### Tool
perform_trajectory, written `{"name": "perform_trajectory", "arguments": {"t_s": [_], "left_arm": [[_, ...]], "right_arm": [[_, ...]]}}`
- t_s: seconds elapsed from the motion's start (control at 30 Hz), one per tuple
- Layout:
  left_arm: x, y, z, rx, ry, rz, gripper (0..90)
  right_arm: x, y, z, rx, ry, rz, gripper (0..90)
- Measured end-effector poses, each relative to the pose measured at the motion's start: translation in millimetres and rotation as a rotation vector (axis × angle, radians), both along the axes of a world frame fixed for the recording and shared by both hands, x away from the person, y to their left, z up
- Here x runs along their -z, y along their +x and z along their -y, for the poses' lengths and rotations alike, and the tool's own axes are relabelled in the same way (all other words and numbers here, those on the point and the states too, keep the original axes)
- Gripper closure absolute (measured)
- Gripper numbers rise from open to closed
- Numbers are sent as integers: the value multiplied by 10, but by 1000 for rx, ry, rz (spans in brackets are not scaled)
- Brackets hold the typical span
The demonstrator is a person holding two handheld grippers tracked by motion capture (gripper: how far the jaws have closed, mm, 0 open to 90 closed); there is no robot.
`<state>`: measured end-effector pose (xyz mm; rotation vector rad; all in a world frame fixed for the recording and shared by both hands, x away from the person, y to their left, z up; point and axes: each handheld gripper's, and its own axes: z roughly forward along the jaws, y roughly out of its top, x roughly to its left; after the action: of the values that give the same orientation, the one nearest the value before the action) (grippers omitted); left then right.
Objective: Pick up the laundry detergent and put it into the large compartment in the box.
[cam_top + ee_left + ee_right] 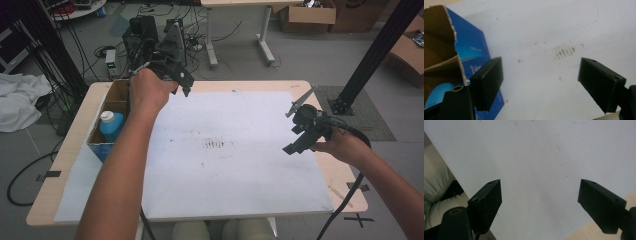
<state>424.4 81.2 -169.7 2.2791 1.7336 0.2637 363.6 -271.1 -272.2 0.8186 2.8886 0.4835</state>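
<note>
A: Where's the left gripper point(182, 82)?
B: Jaws spread, empty, just right of the cardboard box point(114, 102); the blue bottle point(111, 126) stands inside.
A: And the right gripper point(300, 131)?
B: Spread too, over the white sheet point(235, 150), well right of both.

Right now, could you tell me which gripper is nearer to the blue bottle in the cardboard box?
The left gripper is nearer: it hovers beside the cardboard box holding the blue bottle. The right gripper is across the table, near its right edge.

White print on the blue box point(475, 53), too blurred to read
</note>
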Motion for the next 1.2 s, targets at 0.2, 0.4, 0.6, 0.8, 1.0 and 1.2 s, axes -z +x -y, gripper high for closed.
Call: {"name": "perform_trajectory", "arguments": {"t_s": [0.2,0.4,0.6,0.8,1.0,1.2], "left_arm": [[109,45,142,6,-15,-12,212],[209,70,209,5,-25,-25,214],[267,81,243,9,-28,-32,217],[310,101,261,9,-28,-36,218],[353,111,268,8,-36,-37,219],[401,119,276,15,-39,-42,223]], "right_arm": [[-3,-2,10,1,3,3,193],[5,0,-9,-1,4,3,193],[-4,-5,-35,-8,1,4,193],[3,5,-29,-8,1,4,193],[22,11,-21,-4,3,0,193],[25,16,-13,-3,1,-1,193]]}}
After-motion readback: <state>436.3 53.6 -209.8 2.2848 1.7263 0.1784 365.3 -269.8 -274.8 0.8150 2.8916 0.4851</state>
